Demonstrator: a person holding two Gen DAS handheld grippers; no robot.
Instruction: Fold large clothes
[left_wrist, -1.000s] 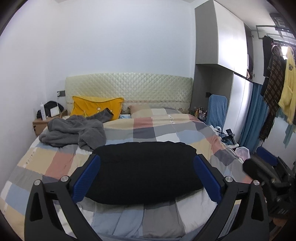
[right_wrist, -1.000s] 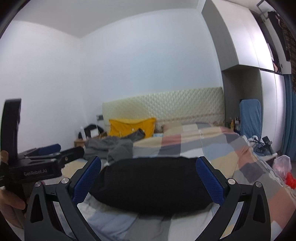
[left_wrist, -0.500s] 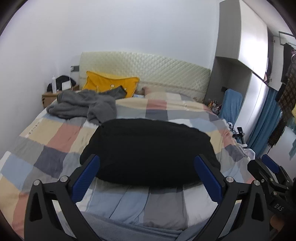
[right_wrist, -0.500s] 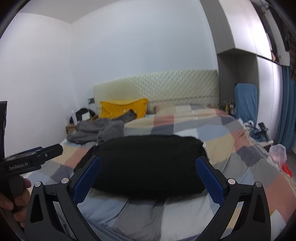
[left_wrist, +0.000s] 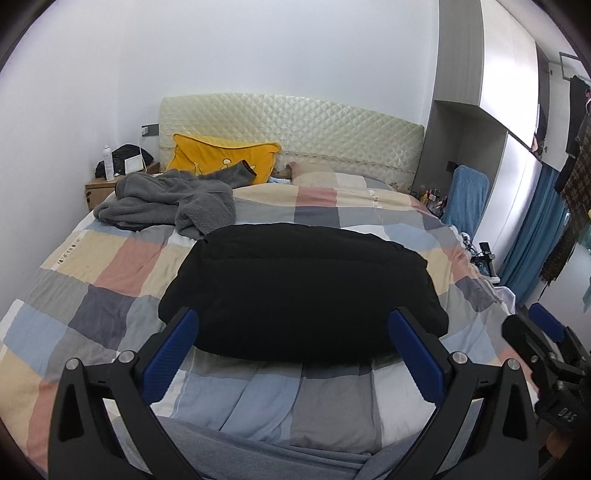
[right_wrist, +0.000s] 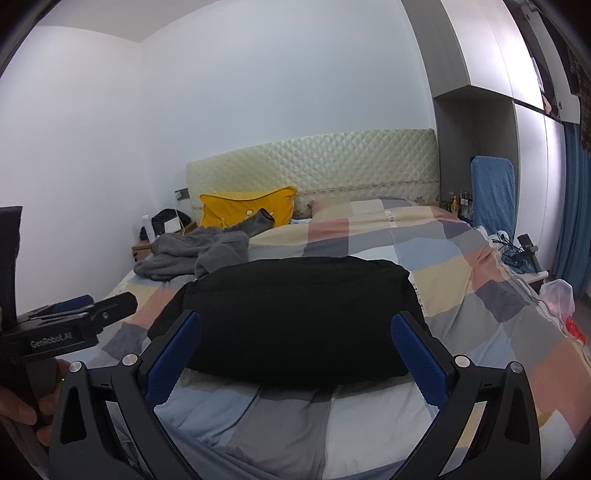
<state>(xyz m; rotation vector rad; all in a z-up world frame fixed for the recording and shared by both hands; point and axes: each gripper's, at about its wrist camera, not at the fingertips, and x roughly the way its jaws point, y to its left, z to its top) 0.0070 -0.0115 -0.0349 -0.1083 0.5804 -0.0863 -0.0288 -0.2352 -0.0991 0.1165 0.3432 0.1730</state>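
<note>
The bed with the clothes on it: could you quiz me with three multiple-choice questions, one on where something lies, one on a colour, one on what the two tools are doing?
1. Where does the grey fleece garment lie?
A. On the floor
B. On the bed, near the yellow pillow
C. On the blue chair

2. What colour is the folded garment in the middle of the bed?
A. Black
B. Red
C. White

3. What state are both grippers in?
A. Shut on cloth
B. Open, holding nothing
C. Out of view

Answers: B, it sprawls just in front of the pillow; A, it is uniformly black; B, the left gripper and right gripper have fingers spread with nothing between.
</note>
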